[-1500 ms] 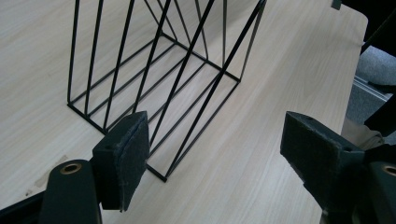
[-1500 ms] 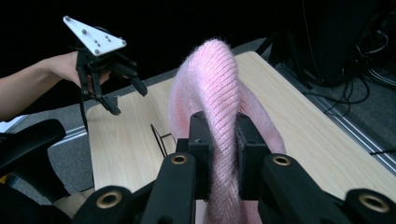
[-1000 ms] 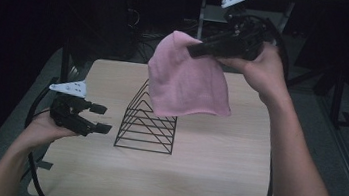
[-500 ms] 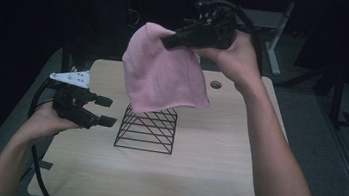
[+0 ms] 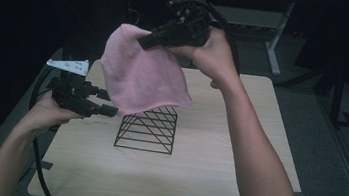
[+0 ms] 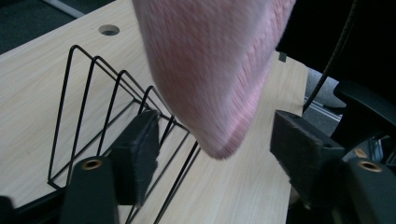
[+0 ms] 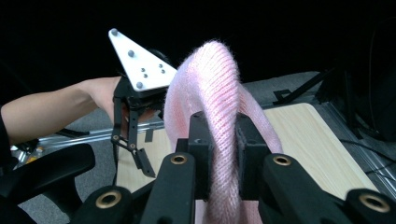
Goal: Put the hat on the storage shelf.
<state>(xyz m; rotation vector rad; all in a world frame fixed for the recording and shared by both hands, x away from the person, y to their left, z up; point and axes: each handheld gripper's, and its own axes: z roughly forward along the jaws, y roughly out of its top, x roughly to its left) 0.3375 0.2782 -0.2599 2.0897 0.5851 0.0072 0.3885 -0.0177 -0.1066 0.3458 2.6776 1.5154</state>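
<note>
Right tongs (image 5: 144, 41) clamp pink knitted cloth (image 5: 139, 78) aloft over black wire rack (image 5: 147, 129); left tongs (image 5: 106, 104) apart, closing in to catch its hanging edge

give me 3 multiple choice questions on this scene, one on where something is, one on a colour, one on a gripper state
1. Where is the wire rack?
A. on the table
B. on the floor
C. in the right gripper

2. What colour is the knit hat?
A. blue
B. pink
C. white

3. How is the right gripper?
A. open, holding nothing
B. shut on the rack
C. shut on the knit hat

Answers:
1 A: the rack's base rests on the wooden table.
2 B: the knit looks pink in all three views.
3 C: the right gripper view shows its pads pressing the fabric from both sides.
</note>
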